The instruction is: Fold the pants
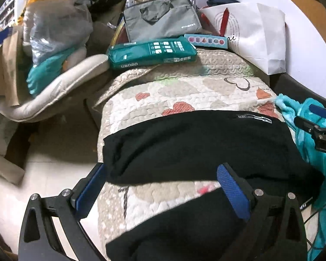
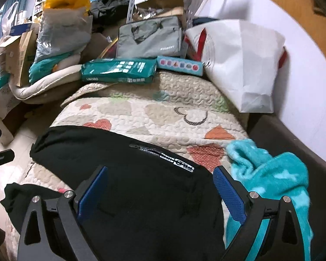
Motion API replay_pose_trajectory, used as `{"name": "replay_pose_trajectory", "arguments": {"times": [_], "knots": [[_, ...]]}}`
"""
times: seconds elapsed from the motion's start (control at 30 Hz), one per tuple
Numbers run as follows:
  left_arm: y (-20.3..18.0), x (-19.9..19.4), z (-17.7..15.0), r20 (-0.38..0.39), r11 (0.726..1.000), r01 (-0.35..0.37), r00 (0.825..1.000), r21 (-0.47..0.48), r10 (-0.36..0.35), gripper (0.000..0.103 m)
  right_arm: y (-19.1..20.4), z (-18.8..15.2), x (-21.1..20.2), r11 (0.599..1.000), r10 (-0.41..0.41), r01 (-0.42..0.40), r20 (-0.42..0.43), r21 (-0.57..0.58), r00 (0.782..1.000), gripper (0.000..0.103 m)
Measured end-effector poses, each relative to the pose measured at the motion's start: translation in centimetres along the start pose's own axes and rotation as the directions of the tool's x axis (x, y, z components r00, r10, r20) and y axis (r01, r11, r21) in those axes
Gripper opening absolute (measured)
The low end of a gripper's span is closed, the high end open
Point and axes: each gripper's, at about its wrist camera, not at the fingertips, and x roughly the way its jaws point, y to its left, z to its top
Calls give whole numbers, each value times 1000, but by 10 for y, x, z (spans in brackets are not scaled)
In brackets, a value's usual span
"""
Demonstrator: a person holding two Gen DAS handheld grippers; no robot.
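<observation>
Black pants (image 1: pixel 195 143) lie spread across a quilted heart-print bedspread (image 1: pixel 184 87), legs pointing left, with a white label and a zip pocket (image 2: pixel 163 154). A second leg lies nearer the camera (image 1: pixel 180 230). My left gripper (image 1: pixel 163 187) is open and empty, its blue pads above the gap between the two legs. My right gripper (image 2: pixel 160 184) is open and empty above the waist end of the pants (image 2: pixel 130 174); it also shows at the right edge of the left wrist view (image 1: pixel 315 119).
A turquoise fleece blanket (image 2: pixel 269 174) lies bunched right of the pants. A teal paper pack (image 2: pixel 119 70), a grey laptop bag (image 2: pixel 150 37) and a white shopping bag (image 2: pixel 245 61) crowd the bed's far end. The floor (image 1: pixel 32 184) drops off left.
</observation>
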Motion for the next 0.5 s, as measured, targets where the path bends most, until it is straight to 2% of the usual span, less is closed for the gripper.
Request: {"name": "replay_pose_trajectory", "arguments": {"times": [0.1, 0.2, 0.23, 0.3, 0.37, 0.5], "knots": [[14, 23, 18, -31, 1000, 8, 999, 5, -7, 101, -11, 9, 29, 997, 69, -69, -56, -14, 996, 99], [35, 54, 38, -68, 998, 63, 996, 8, -63, 99, -15, 18, 58, 985, 138, -149, -124, -84, 983, 96], [42, 64, 43, -81, 996, 88, 993, 4, -87, 97, -14, 21, 70, 979, 148, -167, -156, -115, 977, 94], [57, 93, 54, -137, 989, 146, 980, -18, -147, 84, -13, 24, 87, 969, 172, -202, -198, -145, 965, 85], [69, 120, 60, -175, 984, 174, 969, -36, -177, 82, -11, 28, 105, 956, 190, -232, -229, -177, 955, 83], [79, 154, 61, -202, 985, 173, 964, -9, -171, 82, -10, 32, 137, 942, 216, -273, -268, -195, 939, 81]]}}
